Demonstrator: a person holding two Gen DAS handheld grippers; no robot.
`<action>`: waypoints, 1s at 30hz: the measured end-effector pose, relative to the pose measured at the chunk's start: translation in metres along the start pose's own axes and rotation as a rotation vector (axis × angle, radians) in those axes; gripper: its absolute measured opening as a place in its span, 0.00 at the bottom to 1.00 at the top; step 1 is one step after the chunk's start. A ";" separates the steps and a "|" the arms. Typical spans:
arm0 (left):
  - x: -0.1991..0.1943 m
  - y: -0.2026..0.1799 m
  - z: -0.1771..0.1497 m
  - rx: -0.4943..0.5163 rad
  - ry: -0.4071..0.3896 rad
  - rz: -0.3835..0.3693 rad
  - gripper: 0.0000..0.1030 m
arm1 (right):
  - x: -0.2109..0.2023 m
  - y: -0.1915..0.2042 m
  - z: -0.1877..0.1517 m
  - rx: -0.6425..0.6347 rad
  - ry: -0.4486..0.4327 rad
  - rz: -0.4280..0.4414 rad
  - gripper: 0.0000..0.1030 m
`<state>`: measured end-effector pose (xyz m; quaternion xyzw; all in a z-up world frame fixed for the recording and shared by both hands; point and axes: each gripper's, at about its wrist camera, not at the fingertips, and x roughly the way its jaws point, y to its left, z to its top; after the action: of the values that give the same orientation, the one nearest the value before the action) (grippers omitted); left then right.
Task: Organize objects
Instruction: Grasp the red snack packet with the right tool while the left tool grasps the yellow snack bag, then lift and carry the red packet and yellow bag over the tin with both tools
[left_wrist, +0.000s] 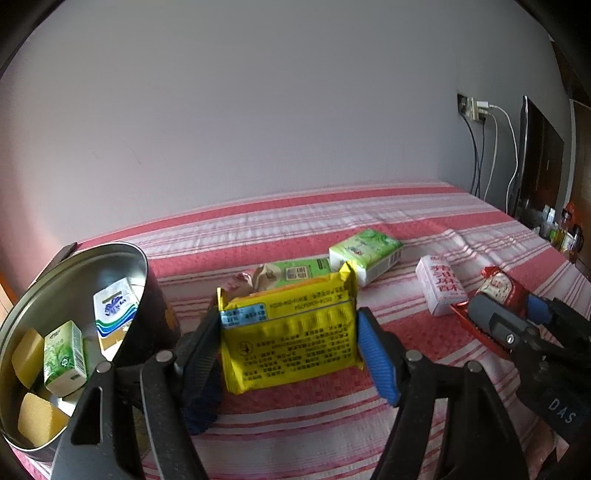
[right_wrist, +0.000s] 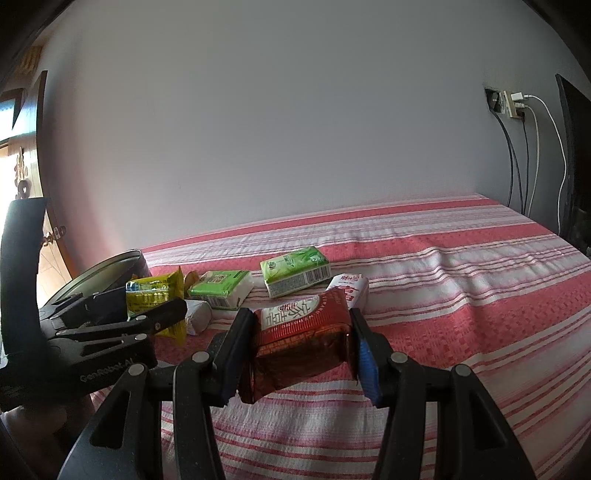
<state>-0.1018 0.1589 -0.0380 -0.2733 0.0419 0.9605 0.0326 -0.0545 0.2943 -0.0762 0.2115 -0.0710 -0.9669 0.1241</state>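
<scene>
So the round metal tin (left_wrist: 74, 295) sits at the near left of the bed (left_wrist: 406, 221), tipped toward the left wrist camera. Inside it: a small green carton (left_wrist: 64, 356) standing upright, a white pack with a blue wave print (left_wrist: 112, 314) leaning behind it, and two yellow sponge-looking blocks (left_wrist: 27, 356), one beside the carton and one nearer the rim.

Left claw (left_wrist: 288, 343) is clamped on a yellow snack packet (left_wrist: 291, 332), held just right of the tin, above the striped cover. Right claw (right_wrist: 301, 343) is gripping a red snack packet (right_wrist: 301, 332), pads pressed on both sides.

Out on the bed, well apart from the tin: two green tissue packs (right_wrist: 295, 271), a white-and-red pack (right_wrist: 351, 288) and a crumpled wrapper (left_wrist: 255, 278).
</scene>
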 end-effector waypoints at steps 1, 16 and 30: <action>-0.001 0.000 0.000 -0.002 -0.007 0.000 0.70 | -0.001 0.000 0.000 -0.001 -0.004 -0.001 0.53; -0.019 0.005 -0.001 -0.029 -0.120 -0.008 0.70 | -0.004 0.000 -0.001 -0.010 -0.034 -0.009 0.52; -0.033 0.008 -0.005 -0.043 -0.200 -0.005 0.70 | -0.007 0.003 -0.001 -0.033 -0.067 -0.031 0.52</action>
<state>-0.0722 0.1494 -0.0242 -0.1768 0.0172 0.9835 0.0330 -0.0473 0.2932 -0.0738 0.1781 -0.0556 -0.9762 0.1102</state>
